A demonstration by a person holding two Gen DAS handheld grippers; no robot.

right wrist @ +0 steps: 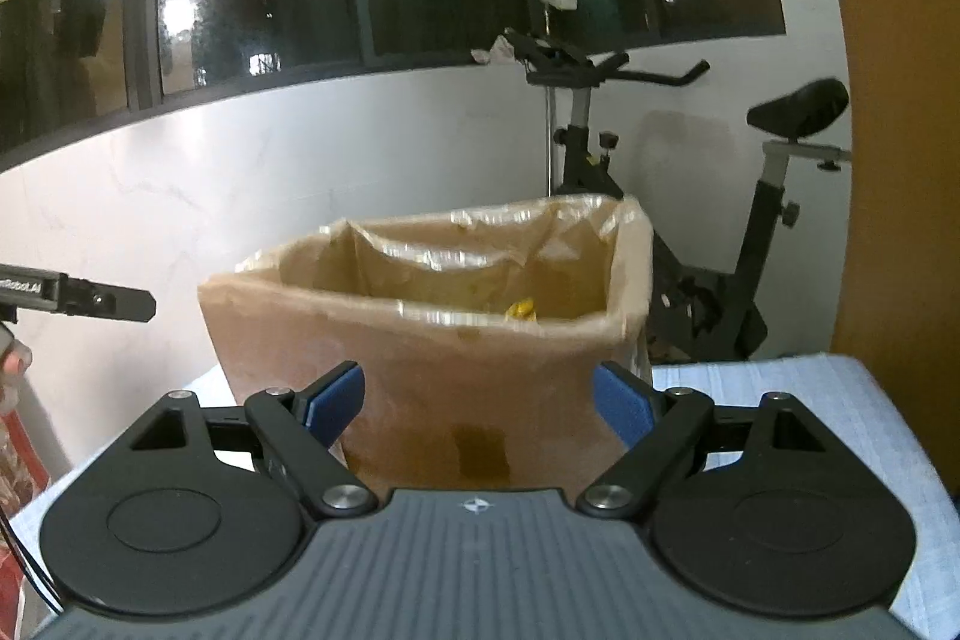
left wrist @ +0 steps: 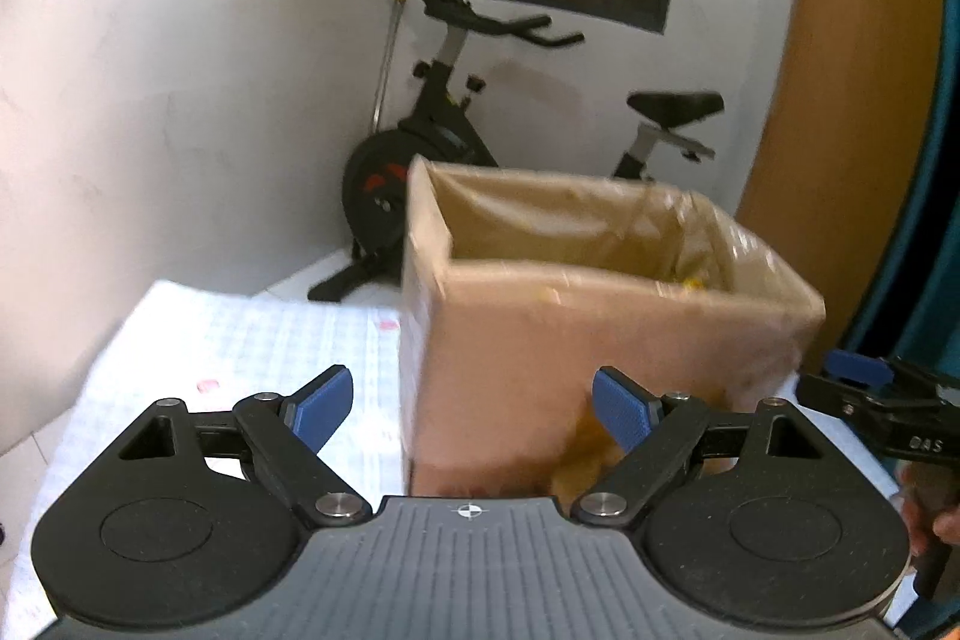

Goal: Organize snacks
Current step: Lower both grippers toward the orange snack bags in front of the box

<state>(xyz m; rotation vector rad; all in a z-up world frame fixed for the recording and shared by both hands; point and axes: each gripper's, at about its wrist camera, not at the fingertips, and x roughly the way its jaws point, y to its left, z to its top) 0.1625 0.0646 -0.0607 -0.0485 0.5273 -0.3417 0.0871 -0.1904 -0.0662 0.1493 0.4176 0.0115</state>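
Note:
A brown cardboard box [left wrist: 600, 340] lined with clear plastic stands open on the table; it also shows in the right wrist view [right wrist: 432, 370]. A bit of yellow snack [right wrist: 521, 308] shows inside it near the rim. My left gripper [left wrist: 474, 409] is open and empty, just in front of the box's left part. My right gripper [right wrist: 478, 403] is open and empty, close in front of the box. The right gripper also shows at the right edge of the left wrist view [left wrist: 864, 388], and the left gripper at the left edge of the right wrist view [right wrist: 90, 301].
The table has a white checked cloth [left wrist: 240, 340]. A black exercise bike [left wrist: 444, 118] stands behind the box against the white wall, also seen in the right wrist view [right wrist: 750, 220]. A wooden panel [left wrist: 840, 100] rises at the right. Dark windows run above.

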